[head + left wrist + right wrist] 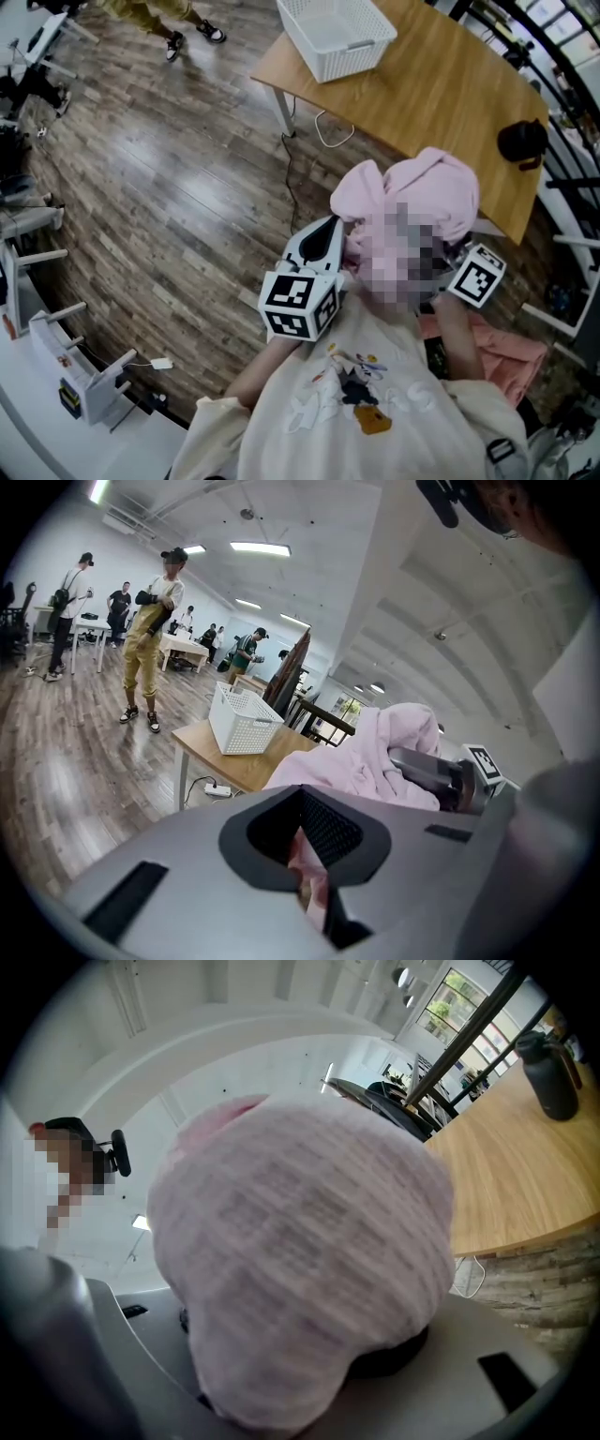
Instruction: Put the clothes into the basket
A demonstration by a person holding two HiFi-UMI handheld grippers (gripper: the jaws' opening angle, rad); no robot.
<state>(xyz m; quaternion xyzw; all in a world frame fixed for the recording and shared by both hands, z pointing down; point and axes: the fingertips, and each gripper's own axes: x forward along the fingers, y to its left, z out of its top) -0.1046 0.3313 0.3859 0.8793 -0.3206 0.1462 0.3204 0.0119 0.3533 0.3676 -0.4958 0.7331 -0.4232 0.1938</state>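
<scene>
Pink garment, one, is clamped bunched in both left gripper and right gripper; one white basket is seen well apart.

basket on table, bottle at table's right, garment in front

One pink garment, one salmon garment, one basket, one table.

A wooden table stands on the plank floor, with a dark flask upright near its edge and a white power strip underneath. Farther off, a person in tan trousers stands.
</scene>
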